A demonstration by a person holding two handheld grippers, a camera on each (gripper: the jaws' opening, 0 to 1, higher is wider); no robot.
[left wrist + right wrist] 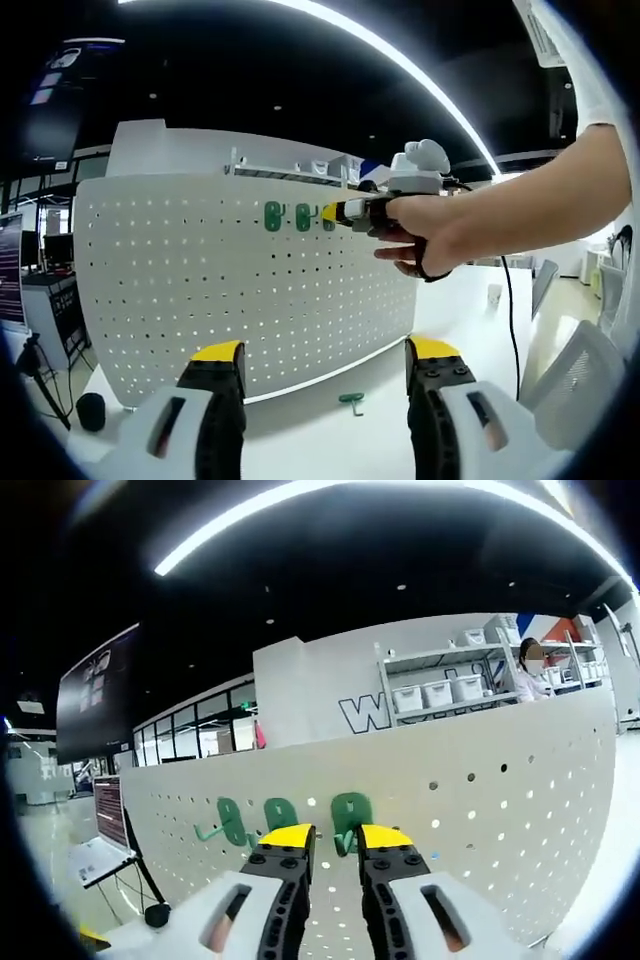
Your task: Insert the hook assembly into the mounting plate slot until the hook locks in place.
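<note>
Pressing the third green plastic hook (349, 820) into my white perforated mounting board (480, 810), my right gripper (335, 842) clenches it near the top edge; left gripper (325, 362) waits released.

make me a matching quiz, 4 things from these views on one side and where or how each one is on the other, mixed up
Things:
1. loose green hook
2. right gripper
3. left gripper
4. pegboard

Places or states:
A. jaws wide apart, nothing between them
B. standing upright on the white table
C. lying on the table in front of the board
D. up at the board's top row, jaws around a green hook

Pairs: 1-C, 2-D, 3-A, 4-B
</note>
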